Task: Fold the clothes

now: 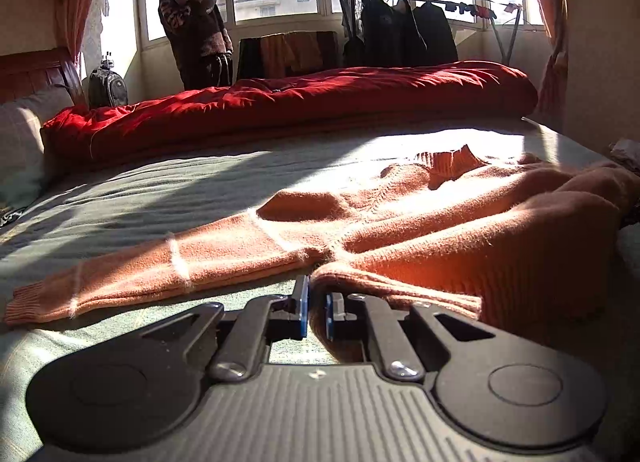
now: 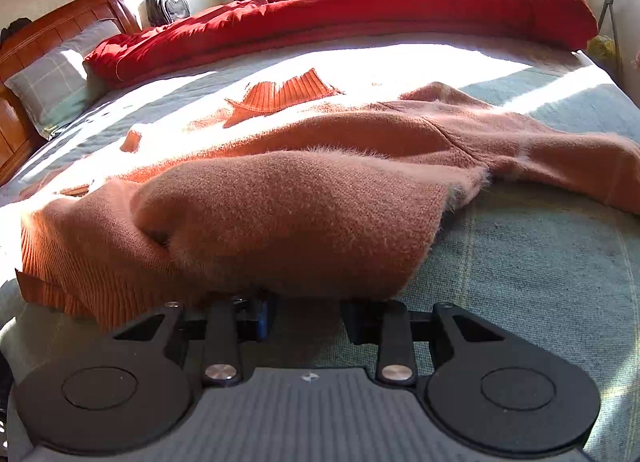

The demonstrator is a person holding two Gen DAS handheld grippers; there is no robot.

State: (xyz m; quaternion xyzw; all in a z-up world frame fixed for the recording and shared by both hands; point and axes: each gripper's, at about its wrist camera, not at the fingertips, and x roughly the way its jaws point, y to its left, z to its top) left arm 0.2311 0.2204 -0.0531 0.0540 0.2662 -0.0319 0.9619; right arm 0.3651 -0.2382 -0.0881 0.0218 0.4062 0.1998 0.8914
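While spread out on the green bed (image 1: 140, 190), near the red blanket (image 1: 280, 110): orange sweater (image 1: 440, 222). Left gripper (image 1: 316, 302): pinching the sweater's bottom edge tight. Right gripper (image 2: 308, 312): fingers apart, tips hidden under the sweater; cannot tell if pinching.

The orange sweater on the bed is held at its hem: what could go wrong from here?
1. The left tongs pinch only a thin edge of the sweater; the fluffy knit may slip out when pulled.
2. In the right wrist view, the hem drapes over the right tongs, hiding the tips, so the grip may catch too little cloth or several layers.
3. The long sleeve lies spread sideways on the bedsheet; it may drag and spoil the fold.
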